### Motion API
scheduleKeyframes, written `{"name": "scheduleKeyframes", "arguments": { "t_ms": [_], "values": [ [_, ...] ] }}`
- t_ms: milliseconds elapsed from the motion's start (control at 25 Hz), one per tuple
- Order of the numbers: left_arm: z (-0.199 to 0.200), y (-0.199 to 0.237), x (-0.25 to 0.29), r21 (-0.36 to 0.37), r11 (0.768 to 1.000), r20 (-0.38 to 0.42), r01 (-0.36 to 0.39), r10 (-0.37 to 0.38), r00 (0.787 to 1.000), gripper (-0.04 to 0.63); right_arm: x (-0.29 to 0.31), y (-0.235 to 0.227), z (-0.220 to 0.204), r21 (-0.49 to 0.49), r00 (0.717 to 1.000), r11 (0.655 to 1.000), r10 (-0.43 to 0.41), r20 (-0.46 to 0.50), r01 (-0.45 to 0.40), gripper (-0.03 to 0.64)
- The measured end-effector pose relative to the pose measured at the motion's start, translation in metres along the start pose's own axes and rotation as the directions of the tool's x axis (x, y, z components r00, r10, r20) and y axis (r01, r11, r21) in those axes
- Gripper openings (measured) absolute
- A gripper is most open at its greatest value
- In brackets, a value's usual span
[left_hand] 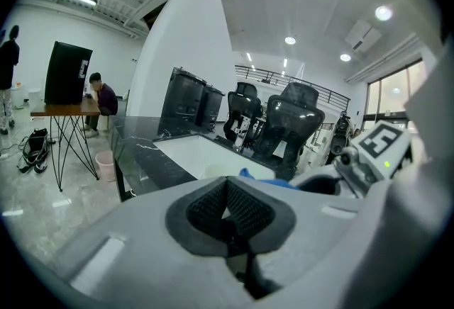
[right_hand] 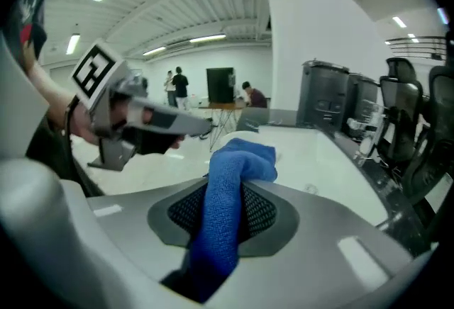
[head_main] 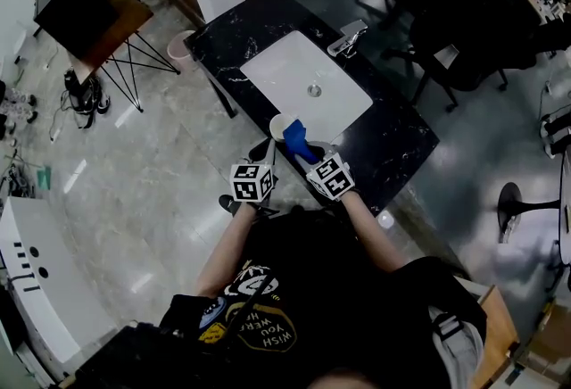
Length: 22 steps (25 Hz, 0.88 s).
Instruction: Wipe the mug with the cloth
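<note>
A white mug (head_main: 280, 123) is at the near edge of the white sink (head_main: 303, 75); only its rim shows. A blue cloth (head_main: 299, 143) reaches into the mug's mouth from the right. My right gripper (head_main: 310, 155) is shut on the cloth, which stands up between the pads as a blue roll (right_hand: 228, 187). My left gripper (head_main: 266, 152) meets the mug from the near left. In the left gripper view the pads of the left gripper (left_hand: 225, 214) are pressed together on a thin pale edge, and the mug's body is hidden behind them. The left gripper (right_hand: 142, 116) also shows in the right gripper view.
The sink is set in a black marble counter (head_main: 393, 142) with a tap (head_main: 346, 37) at the far side. Office chairs (head_main: 446, 39) stand beyond the counter. A small pink bin (head_main: 181, 46) and a desk (head_main: 98, 17) with a seated person are to the left.
</note>
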<state>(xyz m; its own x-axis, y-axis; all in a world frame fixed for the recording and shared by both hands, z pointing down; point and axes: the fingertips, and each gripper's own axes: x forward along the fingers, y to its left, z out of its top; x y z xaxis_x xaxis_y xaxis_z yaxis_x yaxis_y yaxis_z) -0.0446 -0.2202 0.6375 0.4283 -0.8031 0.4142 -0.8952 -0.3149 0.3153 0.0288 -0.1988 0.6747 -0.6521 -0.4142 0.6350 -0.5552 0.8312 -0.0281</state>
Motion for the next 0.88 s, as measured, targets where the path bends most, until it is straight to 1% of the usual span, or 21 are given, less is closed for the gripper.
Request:
{"name": "scheduleKeyframes", "arguments": {
  "t_ms": [80,120,160,240,280,320,400,440,520,560,600,680,720,760,800,840,880],
  "values": [
    [0.0,-0.001,0.0,0.0,1.0,0.0,0.001,-0.001,1.0,0.003,0.004,0.029,-0.016,-0.072,0.996,0.994,0.078,-0.035,-0.081,0.104],
    [0.0,-0.001,0.0,0.0,1.0,0.001,0.001,-0.001,1.0,0.003,0.003,0.035,-0.018,-0.084,0.996,0.992,0.09,-0.028,-0.092,0.104],
    [-0.001,-0.001,0.0,-0.001,1.0,0.002,0.0,0.0,1.0,0.003,0.0,0.032,-0.016,-0.075,0.997,0.994,0.079,0.0,-0.079,0.104],
    [-0.002,-0.001,-0.001,-0.004,1.0,0.003,-0.002,0.002,1.0,0.003,-0.01,0.007,0.0,0.002,0.995,1.0,0.002,0.097,-0.002,0.104],
    [-0.002,-0.001,-0.001,-0.004,1.0,0.003,-0.002,0.002,1.0,0.003,-0.016,-0.011,0.009,0.058,0.988,0.997,-0.051,0.142,0.043,0.104],
    [-0.002,-0.002,-0.001,-0.003,1.0,0.001,-0.001,0.001,1.0,0.003,-0.02,-0.028,0.015,0.109,0.98,0.99,-0.102,0.168,0.084,0.104],
    [-0.003,-0.003,-0.001,0.001,1.0,-0.002,0.002,-0.002,1.0,0.003,-0.024,-0.052,0.016,0.166,0.973,0.976,-0.165,0.163,0.137,0.104],
    [-0.002,-0.004,0.0,0.003,1.0,-0.003,0.005,-0.005,1.0,0.003,-0.022,-0.055,0.013,0.178,0.973,0.973,-0.172,0.151,0.145,0.104],
    [-0.002,-0.005,0.0,0.006,1.0,-0.003,0.007,-0.007,1.0,0.003,-0.014,-0.048,0.006,0.194,0.979,0.973,-0.155,0.131,0.128,0.104],
    [-0.002,-0.005,0.0,0.006,1.0,-0.004,0.006,-0.006,1.0,0.003,-0.008,-0.037,0.002,0.192,0.984,0.975,-0.132,0.121,0.107,0.104],
    [-0.001,-0.006,0.0,0.006,1.0,-0.004,0.006,-0.006,1.0,0.003,-0.003,-0.023,-0.001,0.171,0.989,0.982,-0.096,0.11,0.077,0.104],
    [-0.002,-0.009,-0.001,0.006,1.0,-0.003,0.006,-0.006,1.0,0.003,0.003,0.011,-0.006,0.065,0.997,0.998,-0.003,0.081,-0.002,0.104],
    [-0.002,-0.01,-0.001,0.006,1.0,-0.002,0.005,-0.005,1.0,0.003,0.003,0.023,-0.008,0.007,0.997,0.999,0.036,0.068,-0.036,0.104],
    [-0.003,-0.012,-0.001,0.005,1.0,-0.001,0.003,-0.003,1.0,0.003,0.0,0.029,-0.009,-0.032,0.996,0.998,0.055,0.066,-0.053,0.104],
    [-0.004,-0.013,-0.001,0.004,1.0,-0.001,0.0,0.0,1.0,0.003,-0.006,0.027,-0.008,-0.042,0.995,0.998,0.05,0.082,-0.047,0.104],
    [-0.005,-0.015,-0.002,0.002,1.0,0.0,-0.002,0.002,1.0,0.003,-0.016,0.02,-0.005,-0.026,0.993,0.999,0.022,0.113,-0.019,0.104],
    [-0.006,-0.016,-0.004,-0.001,1.0,0.002,-0.005,0.005,1.0,0.003,-0.028,0.009,0.0,0.004,0.989,1.0,-0.024,0.146,0.023,0.104]
  ]
}}
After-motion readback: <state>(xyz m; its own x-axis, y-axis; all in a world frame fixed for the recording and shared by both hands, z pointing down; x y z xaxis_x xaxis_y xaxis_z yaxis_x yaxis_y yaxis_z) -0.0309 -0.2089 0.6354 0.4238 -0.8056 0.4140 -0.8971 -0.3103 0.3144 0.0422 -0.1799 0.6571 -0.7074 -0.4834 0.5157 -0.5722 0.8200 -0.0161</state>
